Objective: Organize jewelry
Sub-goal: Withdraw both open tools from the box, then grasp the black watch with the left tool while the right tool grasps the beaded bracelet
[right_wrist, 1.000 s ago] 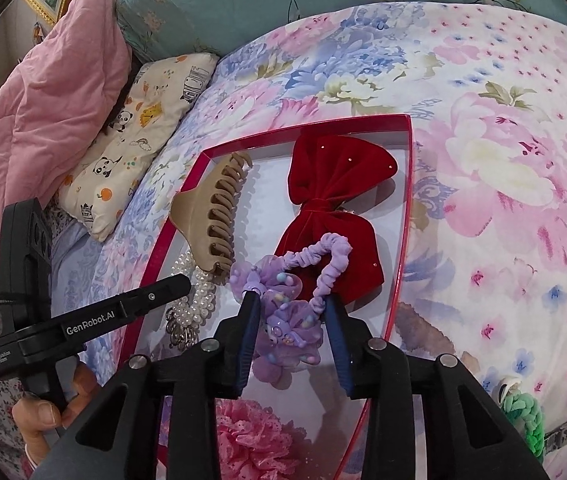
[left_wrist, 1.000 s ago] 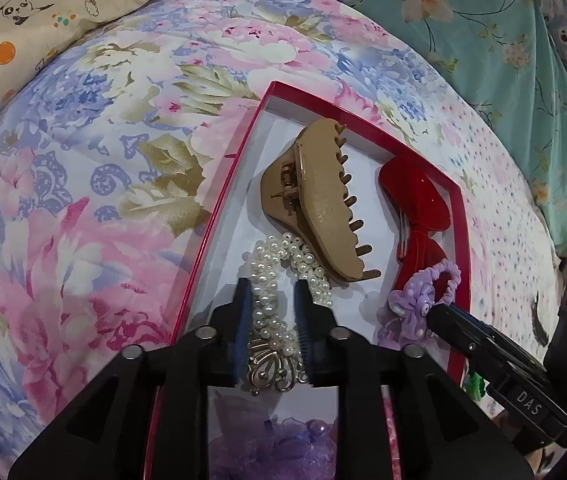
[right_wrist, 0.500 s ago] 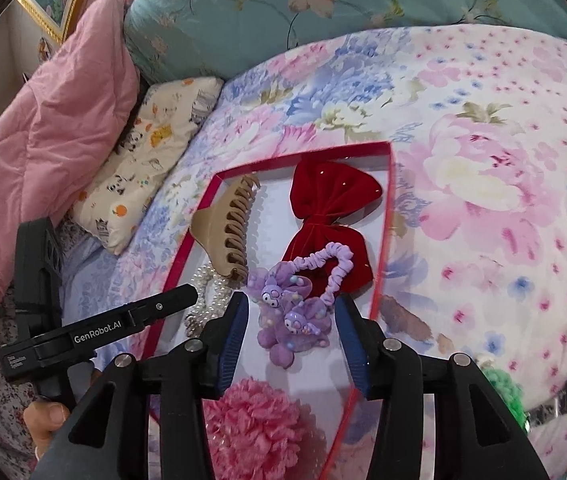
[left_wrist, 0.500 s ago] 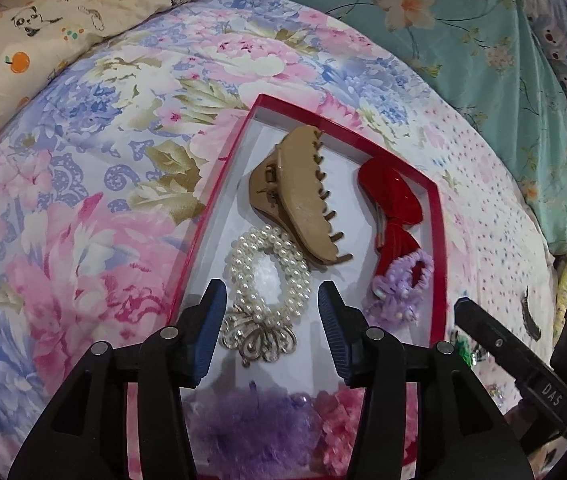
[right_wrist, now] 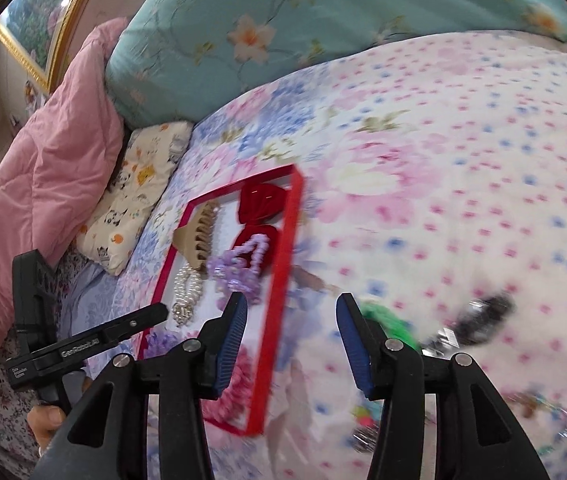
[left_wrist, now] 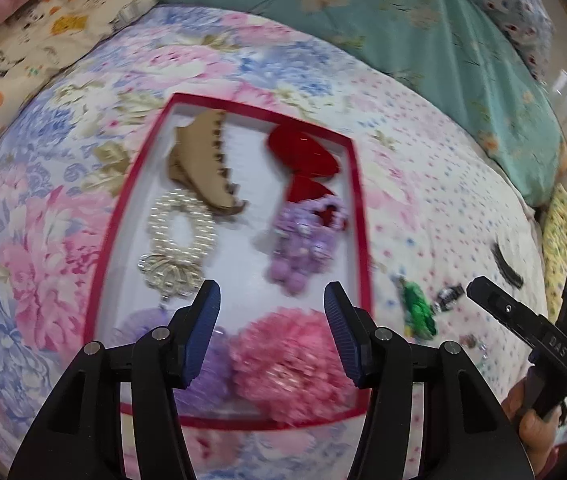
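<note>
Floral bedspread (left_wrist: 435,184), red-rimmed tray (left_wrist: 357,184) ahead of left gripper (left_wrist: 271,336), jaws spread, empty. Pearl bracelet (left_wrist: 181,224) and purple scrunchie (left_wrist: 299,248) lie inside, sorted. Right gripper (right_wrist: 291,340) also spread, empty, aimed at green hair tie (right_wrist: 387,320) beside tray, likely next.

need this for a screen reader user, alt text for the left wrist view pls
The open left gripper hovers empty over a red-rimmed tray on a floral bedspread. The tray holds a tan claw clip, red bow, pearl bracelet, purple scrunchie and pink and purple pom-poms; the right gripper shows at right.
</note>
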Demonstrator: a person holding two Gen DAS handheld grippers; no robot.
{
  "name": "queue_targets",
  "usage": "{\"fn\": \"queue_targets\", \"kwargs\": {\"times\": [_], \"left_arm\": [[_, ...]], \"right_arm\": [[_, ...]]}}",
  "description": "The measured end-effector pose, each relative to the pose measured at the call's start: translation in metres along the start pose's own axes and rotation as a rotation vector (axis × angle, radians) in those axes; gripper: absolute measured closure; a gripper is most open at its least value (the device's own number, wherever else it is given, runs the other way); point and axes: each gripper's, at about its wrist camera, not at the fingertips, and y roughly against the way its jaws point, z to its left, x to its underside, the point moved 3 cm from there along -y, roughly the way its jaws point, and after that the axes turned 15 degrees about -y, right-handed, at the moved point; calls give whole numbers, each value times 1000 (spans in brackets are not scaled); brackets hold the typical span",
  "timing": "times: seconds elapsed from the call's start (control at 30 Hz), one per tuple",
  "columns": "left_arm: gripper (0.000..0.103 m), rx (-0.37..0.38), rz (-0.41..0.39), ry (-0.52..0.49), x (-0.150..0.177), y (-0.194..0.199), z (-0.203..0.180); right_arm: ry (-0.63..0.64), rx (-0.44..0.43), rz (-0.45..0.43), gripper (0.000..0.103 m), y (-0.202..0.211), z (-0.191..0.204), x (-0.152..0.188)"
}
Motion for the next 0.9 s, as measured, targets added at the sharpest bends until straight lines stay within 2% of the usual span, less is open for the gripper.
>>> {"fn": "queue_targets", "kwargs": {"times": [0.47, 0.9], "left_arm": [[50, 62, 37, -94, 11, -5, -64], [50, 95, 77, -179, 12, -19, -106]], "right_arm": [[-132, 68, -75, 53, 59, -78, 7], [-178, 128, -114, 53, 90, -120, 10]]}}
